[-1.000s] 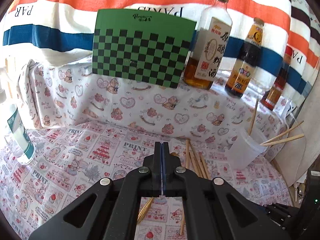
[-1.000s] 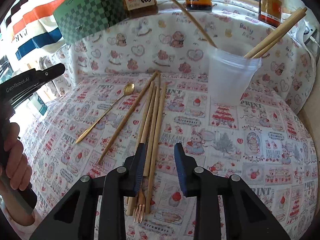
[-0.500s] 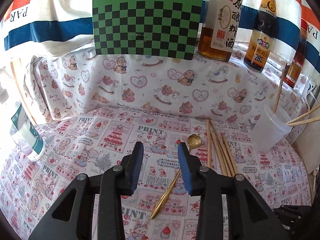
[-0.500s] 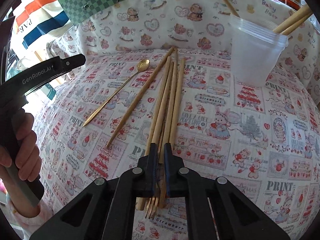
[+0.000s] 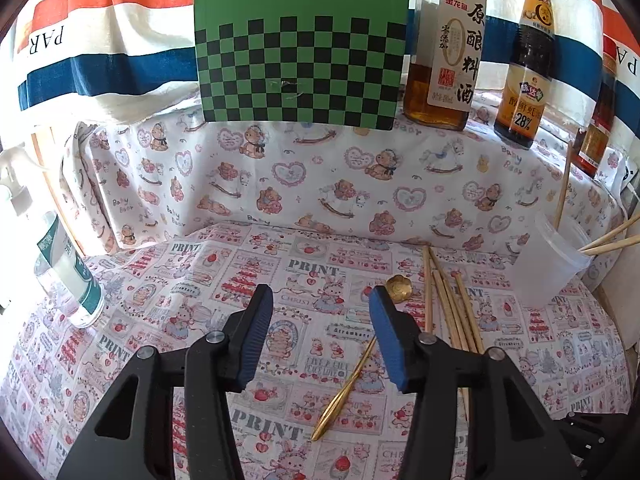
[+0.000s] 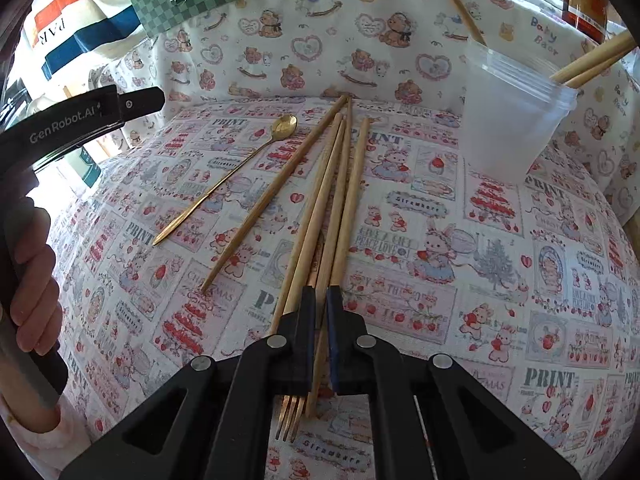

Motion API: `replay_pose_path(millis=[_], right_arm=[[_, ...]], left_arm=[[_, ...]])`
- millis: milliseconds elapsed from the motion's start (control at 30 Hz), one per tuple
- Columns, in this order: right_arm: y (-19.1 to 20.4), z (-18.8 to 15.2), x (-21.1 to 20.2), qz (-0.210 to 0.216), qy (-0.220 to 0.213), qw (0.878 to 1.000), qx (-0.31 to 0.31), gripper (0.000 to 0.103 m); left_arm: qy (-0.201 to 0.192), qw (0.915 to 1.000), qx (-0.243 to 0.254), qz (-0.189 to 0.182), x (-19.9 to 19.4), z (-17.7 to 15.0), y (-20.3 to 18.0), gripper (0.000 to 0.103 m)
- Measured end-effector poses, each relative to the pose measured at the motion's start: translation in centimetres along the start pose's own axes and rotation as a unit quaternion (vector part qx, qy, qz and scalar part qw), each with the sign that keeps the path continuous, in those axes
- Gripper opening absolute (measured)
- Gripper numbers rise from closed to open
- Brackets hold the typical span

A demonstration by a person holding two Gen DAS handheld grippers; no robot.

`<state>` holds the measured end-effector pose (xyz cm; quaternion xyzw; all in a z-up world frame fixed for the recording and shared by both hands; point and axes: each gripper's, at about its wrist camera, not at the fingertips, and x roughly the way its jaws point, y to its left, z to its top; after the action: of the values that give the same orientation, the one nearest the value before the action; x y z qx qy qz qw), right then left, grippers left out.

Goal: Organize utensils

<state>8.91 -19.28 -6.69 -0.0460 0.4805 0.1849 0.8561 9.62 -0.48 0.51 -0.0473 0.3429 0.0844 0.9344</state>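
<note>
Since parting, left hand-held gripper (image 5: 320,320) wider.

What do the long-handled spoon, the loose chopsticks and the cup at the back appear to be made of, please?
Spoon: probably metal with a polished gold-coloured finish; it glints and is very thin.
Chopsticks: likely bamboo or wood, matte pale tan, without gloss.
Cup: apparently translucent frosted plastic; the chopsticks inside show only above its ridged rim.
</note>
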Motion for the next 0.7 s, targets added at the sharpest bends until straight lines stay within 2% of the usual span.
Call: replay_pose_path(millis=[100, 167, 333, 367, 400, 500, 567, 600, 700], right_arm=[[0.4, -0.1, 0.0, -0.017, 0.0, 1.0, -0.005, 0.007], [0.2, 0.0, 0.0, -0.01, 0.003, 1.0, 0.0, 0.008], [-0.1, 0.0, 0.1, -0.01, 0.014, 1.0, 0.001, 0.01], [-0.1, 0.0, 0.1, -0.012, 0.015, 1.0, 0.002, 0.01], [-0.2, 0.0, 0.0, -0.013, 0.014, 1.0, 0.003, 0.01], [-0.2, 0.1, -0.2, -0.039, 0.006, 0.999, -0.001, 0.01], [-0.3, 0.1, -0.3, -0.074, -0.006, 0.997, -0.003, 0.01], [-0.5, 0.2, -0.3, -0.087, -0.009, 0.996, -0.002, 0.01], [-1.6, 0.5, -0.5, -0.087, -0.009, 0.996, 0.018, 0.01]], left_arm=[[0.001, 0.9999, 0.005, 0.012, -0.3, 0.0, 0.3, 0.063], [0.0, 0.9998, 0.017, 0.007, -0.6, -0.3, 0.3, 0.069], [0.056, 0.9963, 0.064, 0.01, 1.2, -2.7, 0.3, 0.07], [0.069, 0.9956, 0.063, 0.007, 1.7, -3.1, 0.4, 0.066], [0.086, 0.9946, 0.059, -0.001, 2.2, -3.6, 0.6, 0.053], [0.134, 0.9893, 0.048, -0.033, 3.3, -4.5, 0.8, 0.03], [0.156, 0.9848, 0.052, -0.055, 3.6, -5.0, 0.4, 0.021], [0.164, 0.9831, 0.055, -0.061, 3.7, -5.3, 0.2, 0.021], [0.175, 0.9813, 0.067, -0.046, 3.7, -5.9, -0.2, 0.021]])
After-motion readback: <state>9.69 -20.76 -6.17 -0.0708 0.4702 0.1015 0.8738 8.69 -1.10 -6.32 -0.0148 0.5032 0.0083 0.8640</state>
